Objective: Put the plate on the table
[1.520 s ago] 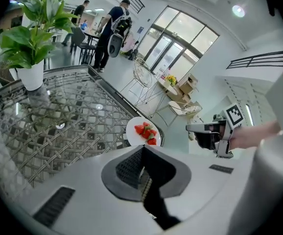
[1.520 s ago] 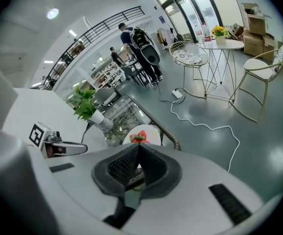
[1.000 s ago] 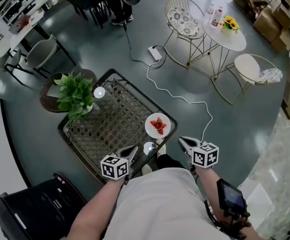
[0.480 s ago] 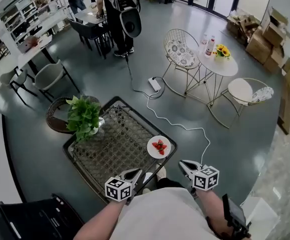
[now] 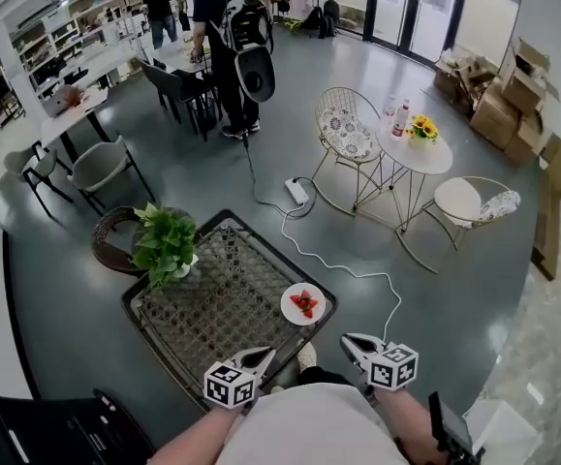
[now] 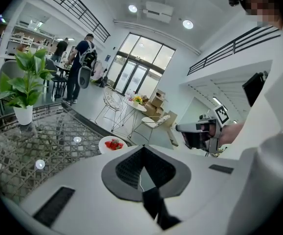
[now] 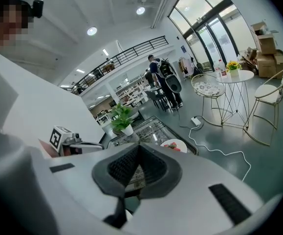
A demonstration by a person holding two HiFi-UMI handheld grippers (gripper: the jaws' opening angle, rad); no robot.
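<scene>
A white plate [image 5: 302, 304] with strawberries rests on the near right corner of the glass lattice-top table [image 5: 212, 298]. Both grippers hang close to my body, short of the table's near edge and apart from the plate. My left gripper [image 5: 263, 356] is shut and holds nothing. My right gripper [image 5: 348, 340] is likewise shut and holds nothing. From the left gripper view the plate [image 6: 113, 144] lies ahead on the table [image 6: 29, 146], just past the closed jaws. From the right gripper view the plate [image 7: 173, 145] shows just beyond the jaw tips.
A potted plant [image 5: 167, 243] stands on the table's far left corner, beside a round wicker stool [image 5: 115, 235]. A power strip [image 5: 296, 192] and white cable [image 5: 348, 271] lie on the floor right of the table. Wire chairs [image 5: 353, 129] and a round white table [image 5: 414, 143] stand farther back. People [image 5: 227, 27] stand far off.
The head view has lifted and shows more of the room. Both grippers have slid lower in the frame and stay shut. The plate has not moved on the table.
</scene>
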